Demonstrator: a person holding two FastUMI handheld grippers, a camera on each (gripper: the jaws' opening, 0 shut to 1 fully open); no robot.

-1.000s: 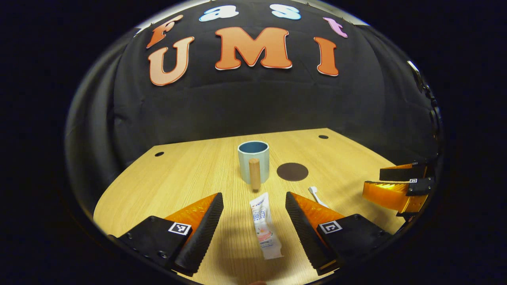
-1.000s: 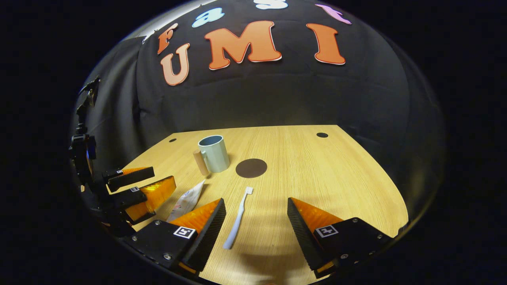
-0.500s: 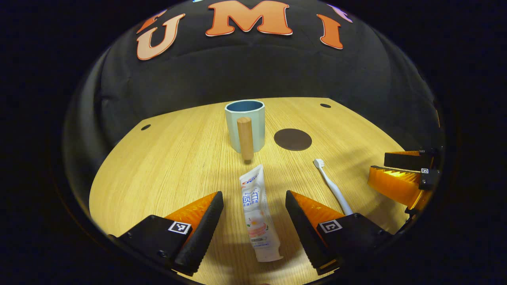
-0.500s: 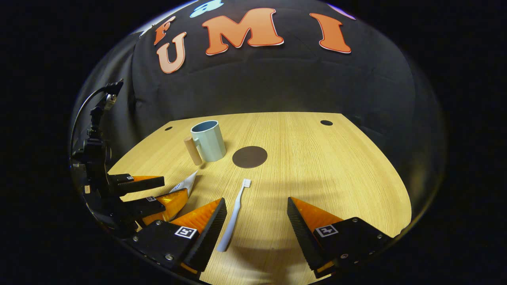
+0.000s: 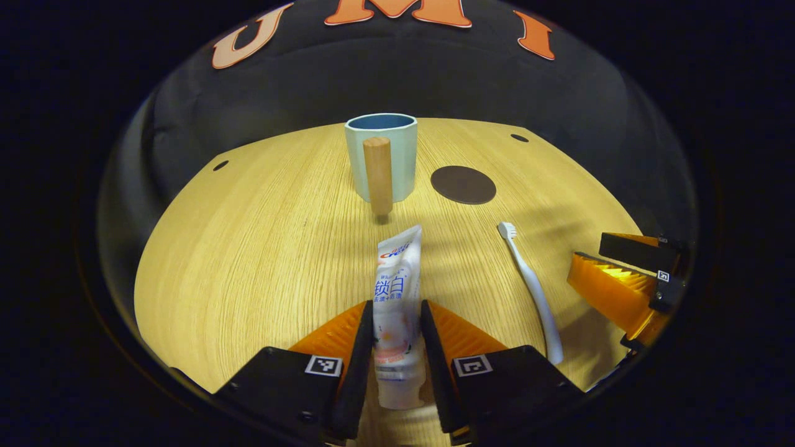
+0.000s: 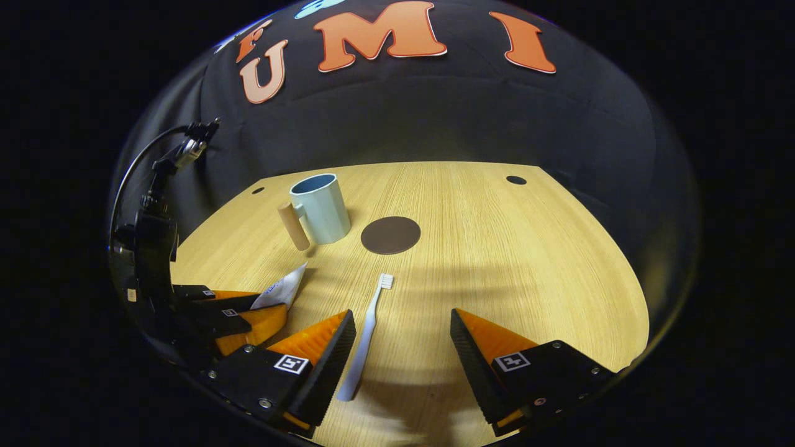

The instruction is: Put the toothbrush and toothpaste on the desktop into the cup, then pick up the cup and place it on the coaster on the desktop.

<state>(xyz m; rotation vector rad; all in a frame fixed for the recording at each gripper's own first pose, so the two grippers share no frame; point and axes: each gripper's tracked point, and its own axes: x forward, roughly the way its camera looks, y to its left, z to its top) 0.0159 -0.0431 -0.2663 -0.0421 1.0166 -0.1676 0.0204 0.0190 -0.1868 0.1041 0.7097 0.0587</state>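
Left gripper (image 5: 397, 338) pinches the soft, light toothpaste tube (image 5: 395, 292) near its cap end at lower centre; right gripper (image 6: 402, 347) gapes wide beside the toothbrush (image 6: 366, 338)

toothpaste (image 5: 397, 298): its lower half is squeezed between the left claw (image 5: 397, 323) fingers, its sides covered there; in the right gripper view only the crimped end (image 6: 282, 288) shows, the rest is behind that claw.
toothbrush (image 6: 366, 338): the handle end runs close beside a finger of the right claw (image 6: 402, 341); touching or apart cannot be told.
cup (image 5: 381, 152): inside not visible past the rim; the wooden handle covers part of its wall.
right claw, left gripper view (image 5: 621, 279): cut off at the picture's edge; gap unclear there.
surface (image 6: 528, 261): near edge hidden behind the claw bodies.
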